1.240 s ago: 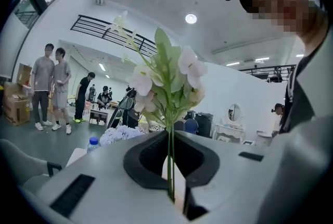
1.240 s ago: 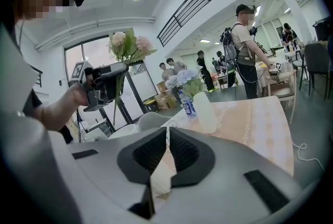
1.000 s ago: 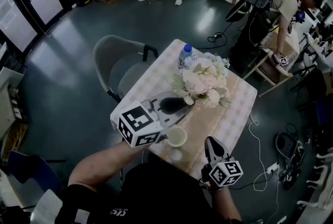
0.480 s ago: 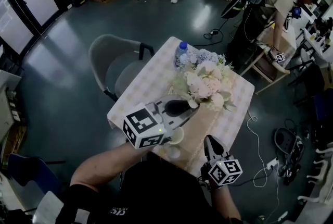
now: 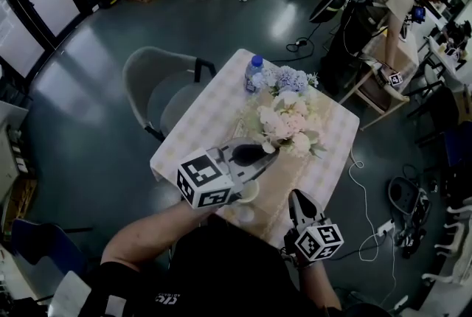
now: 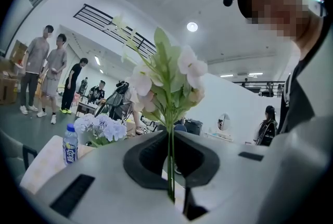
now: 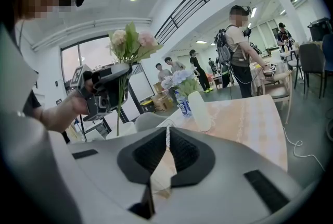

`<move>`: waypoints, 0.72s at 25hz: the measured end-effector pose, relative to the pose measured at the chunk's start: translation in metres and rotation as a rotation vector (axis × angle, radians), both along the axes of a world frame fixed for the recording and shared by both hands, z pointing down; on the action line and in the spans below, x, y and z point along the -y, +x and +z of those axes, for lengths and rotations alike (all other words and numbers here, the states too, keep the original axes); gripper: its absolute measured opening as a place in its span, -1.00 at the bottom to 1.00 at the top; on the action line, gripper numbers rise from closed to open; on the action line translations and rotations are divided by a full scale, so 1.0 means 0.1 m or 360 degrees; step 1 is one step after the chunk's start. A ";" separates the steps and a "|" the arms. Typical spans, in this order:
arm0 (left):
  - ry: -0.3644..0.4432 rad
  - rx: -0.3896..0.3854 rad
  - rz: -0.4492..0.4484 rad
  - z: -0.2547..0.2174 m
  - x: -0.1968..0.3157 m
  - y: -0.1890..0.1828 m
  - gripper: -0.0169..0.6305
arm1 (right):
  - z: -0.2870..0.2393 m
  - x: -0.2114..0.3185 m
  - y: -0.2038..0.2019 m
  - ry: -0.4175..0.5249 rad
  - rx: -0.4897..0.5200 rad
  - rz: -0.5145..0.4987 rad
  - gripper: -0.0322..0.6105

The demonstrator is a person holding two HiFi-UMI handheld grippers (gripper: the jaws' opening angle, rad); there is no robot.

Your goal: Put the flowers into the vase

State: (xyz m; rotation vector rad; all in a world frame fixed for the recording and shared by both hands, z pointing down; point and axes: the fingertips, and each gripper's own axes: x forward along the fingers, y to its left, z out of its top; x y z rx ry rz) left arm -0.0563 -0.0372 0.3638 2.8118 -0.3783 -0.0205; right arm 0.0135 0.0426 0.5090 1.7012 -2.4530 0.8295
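Left gripper (image 5: 267, 154): jaws clamped on the bouquet's thin green stems, raised above the vase
Vase (image 5: 250, 194): white, upright
Water bottle (image 5: 254, 72): well beyond the vase, beside blue hydrangeas (image 5: 290, 78)
Bouquet (image 5: 287, 124): white and pink blooms, stems outside the vase's mouth
Right gripper (image 5: 297, 202): jaws together, nothing between them, just right of the vase

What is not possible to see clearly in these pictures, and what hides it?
- Head view: the vase is partly covered by the left gripper.
- Left gripper view: the stem ends of the flowers are hidden behind the shut jaws.
- Left gripper view: the label of the bottle is too small to read.
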 end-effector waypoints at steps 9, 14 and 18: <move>0.0017 -0.0020 0.0020 0.11 -0.04 -0.01 -0.90 | 0.04 0.00 -0.01 -0.0006 -0.0002 -0.0002 -0.78; 0.0009 -0.0024 0.0027 0.17 -0.06 -0.01 -0.90 | 0.06 0.00 -0.01 -0.0013 -0.0002 -0.0003 -0.78; 0.0019 -0.0023 0.0038 0.20 -0.10 -0.01 -0.90 | 0.07 0.00 -0.01 -0.0010 -0.0002 -0.0002 -0.78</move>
